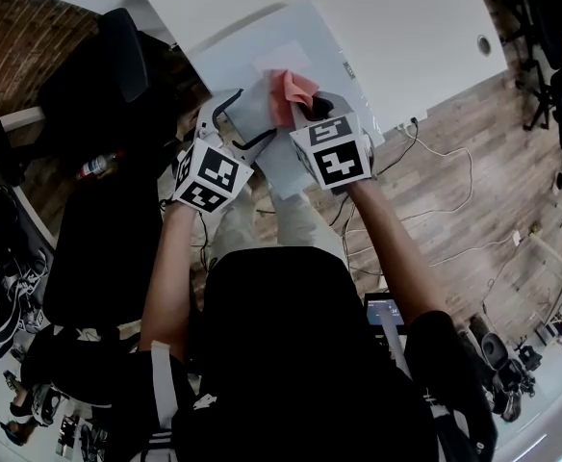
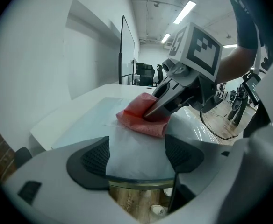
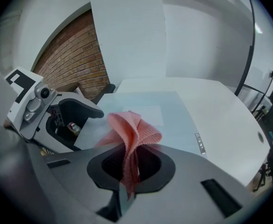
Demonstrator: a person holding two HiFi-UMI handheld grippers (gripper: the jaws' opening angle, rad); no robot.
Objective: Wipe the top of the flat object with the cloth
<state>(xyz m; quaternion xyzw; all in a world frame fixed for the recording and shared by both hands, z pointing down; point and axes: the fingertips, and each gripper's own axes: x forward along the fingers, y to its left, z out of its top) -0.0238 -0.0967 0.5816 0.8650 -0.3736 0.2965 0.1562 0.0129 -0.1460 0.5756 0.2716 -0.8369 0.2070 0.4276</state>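
Clamping pink cloth (image 3: 132,130) in right gripper (image 3: 129,166) jaws atop flat panel (image 3: 176,120); holding left gripper (image 2: 137,155) jaws apart astride its edge, per left gripper view.

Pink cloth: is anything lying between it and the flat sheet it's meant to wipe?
Nothing visible does. The cloth, pinched in the right claw, rests on the flat sheet, whose top around it looks bare. The left claw sits open at the sheet's near edge.

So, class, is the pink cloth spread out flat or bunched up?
Bunched up. The cloth stands in folds, pinched between the right gripper's shut jaws, its far end resting on the flat panel.
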